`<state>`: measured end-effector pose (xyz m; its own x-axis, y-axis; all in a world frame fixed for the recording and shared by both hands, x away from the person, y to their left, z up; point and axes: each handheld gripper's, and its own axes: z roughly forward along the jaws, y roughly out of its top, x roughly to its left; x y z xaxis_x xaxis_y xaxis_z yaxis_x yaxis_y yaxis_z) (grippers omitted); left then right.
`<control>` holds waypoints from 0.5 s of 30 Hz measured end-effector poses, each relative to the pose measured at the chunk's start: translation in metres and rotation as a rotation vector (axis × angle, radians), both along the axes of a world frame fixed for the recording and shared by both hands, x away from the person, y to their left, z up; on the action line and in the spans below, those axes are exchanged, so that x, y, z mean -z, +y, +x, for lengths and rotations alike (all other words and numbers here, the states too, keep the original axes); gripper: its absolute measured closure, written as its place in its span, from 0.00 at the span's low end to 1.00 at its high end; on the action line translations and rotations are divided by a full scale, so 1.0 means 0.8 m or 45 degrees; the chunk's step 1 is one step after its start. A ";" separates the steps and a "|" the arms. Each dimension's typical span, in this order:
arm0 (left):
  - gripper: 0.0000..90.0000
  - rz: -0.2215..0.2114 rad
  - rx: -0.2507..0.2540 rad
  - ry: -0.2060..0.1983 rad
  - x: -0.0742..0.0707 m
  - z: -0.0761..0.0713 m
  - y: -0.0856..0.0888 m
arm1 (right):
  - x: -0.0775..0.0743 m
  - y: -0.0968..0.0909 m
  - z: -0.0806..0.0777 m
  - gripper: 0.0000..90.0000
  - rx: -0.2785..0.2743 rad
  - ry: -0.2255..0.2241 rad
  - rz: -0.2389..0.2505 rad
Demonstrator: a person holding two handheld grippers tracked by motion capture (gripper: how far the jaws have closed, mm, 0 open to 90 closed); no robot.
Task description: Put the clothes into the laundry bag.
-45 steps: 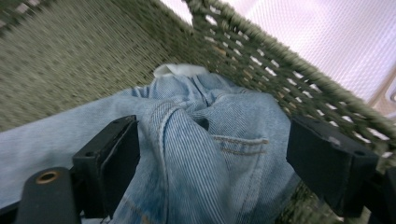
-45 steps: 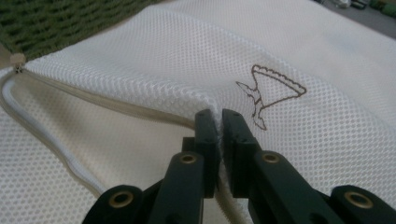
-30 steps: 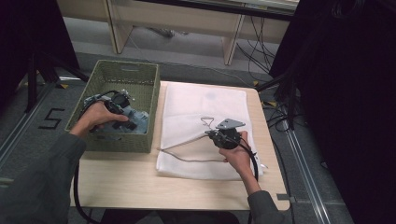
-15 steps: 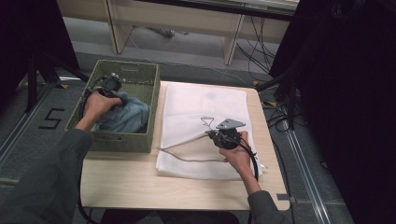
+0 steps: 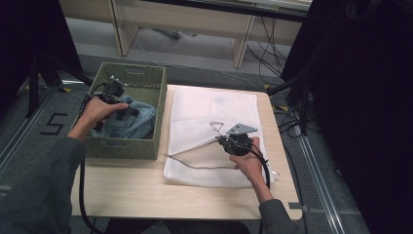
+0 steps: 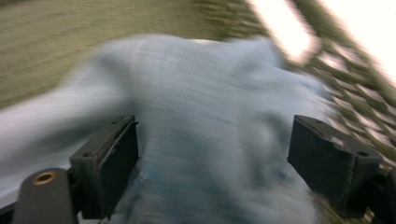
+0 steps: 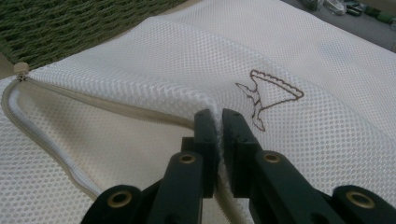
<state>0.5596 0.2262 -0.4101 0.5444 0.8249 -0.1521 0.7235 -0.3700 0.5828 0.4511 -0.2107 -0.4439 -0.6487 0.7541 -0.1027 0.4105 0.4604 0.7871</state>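
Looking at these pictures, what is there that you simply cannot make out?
- Blue garment: left gripper view is motion-blurred, so its kind and folds are unclear; the left tool straddles it, open.
- Basket floor: hidden by the garment in the high view.
- Inside the mesh bag: the lifted flap, pinched by the right tool, shades it in the right gripper view.
- Small brown emblem: too small in the high view.

A pale wooden counter (image 5: pixel 146 195) stands on a grey floor (image 5: pixel 204 48). At 12 o'clock is a light wood shelf unit (image 5: pixel 243 44), with cables (image 5: pixel 270 44) trailing past it. Black drapes (image 5: pixel 360 97) hang at 3 o'clock. A taped "5" (image 5: pixel 54 124) marks the floor at 9 o'clock.
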 end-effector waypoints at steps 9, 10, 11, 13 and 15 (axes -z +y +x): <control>0.16 0.124 0.085 -0.039 0.017 0.006 -0.014 | 0.002 0.002 0.001 0.94 0.002 0.002 0.004; 0.15 0.134 0.096 -0.033 0.019 0.006 -0.017 | 0.002 0.001 0.001 0.94 0.000 0.004 0.004; 0.14 0.137 0.110 -0.014 0.022 0.007 -0.018 | 0.002 0.001 0.001 0.94 -0.002 0.005 0.003; 0.11 0.137 0.149 0.048 0.030 0.009 -0.019 | 0.003 0.002 0.000 0.94 0.001 0.008 0.010; 0.06 0.128 0.165 0.064 0.038 0.009 -0.022 | 0.002 0.001 0.001 0.94 -0.014 -0.002 0.000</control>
